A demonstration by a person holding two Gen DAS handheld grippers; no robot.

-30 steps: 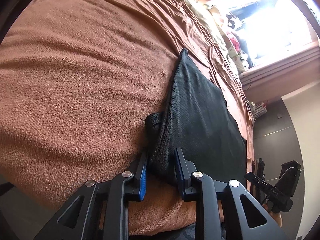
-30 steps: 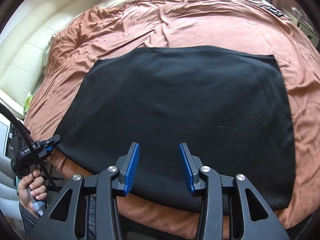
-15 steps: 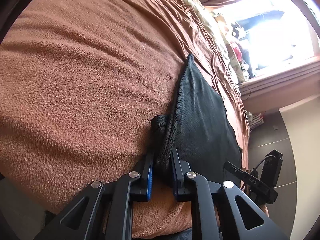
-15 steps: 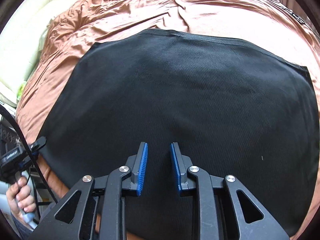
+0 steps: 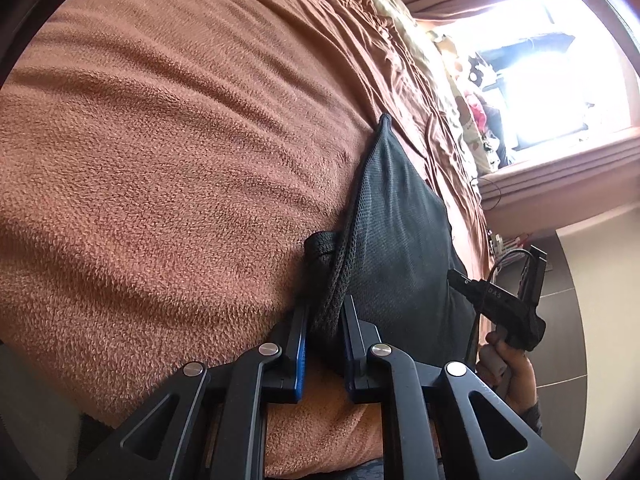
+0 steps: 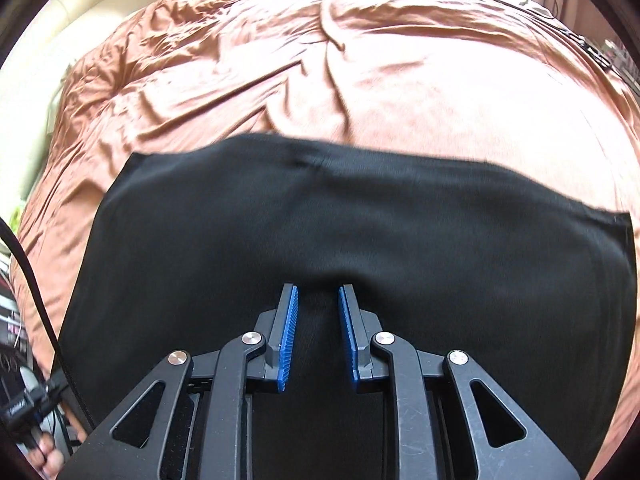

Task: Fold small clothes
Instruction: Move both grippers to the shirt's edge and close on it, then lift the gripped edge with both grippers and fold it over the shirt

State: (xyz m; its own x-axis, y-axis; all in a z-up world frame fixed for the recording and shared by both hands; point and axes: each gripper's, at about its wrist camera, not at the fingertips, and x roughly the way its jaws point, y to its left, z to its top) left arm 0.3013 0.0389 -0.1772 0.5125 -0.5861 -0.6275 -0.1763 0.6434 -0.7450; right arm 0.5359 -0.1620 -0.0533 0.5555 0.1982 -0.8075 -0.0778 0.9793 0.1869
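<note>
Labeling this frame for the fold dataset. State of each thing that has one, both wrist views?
left gripper: shut on bunched edge of the black garment
right gripper: jaws narrowed, garment between them, grip unclear
black garment: spread flat on the bed, near left edge gathered and lifted
brown blanket: covers the bed, wrinkled

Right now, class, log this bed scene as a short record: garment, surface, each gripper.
garment: black mesh-knit garment, spread flat on the bed
surface: brown fleece blanket
left gripper: shut on the garment's bunched edge
right gripper: narrow gap between fingers, over the garment; grip unclear
</note>
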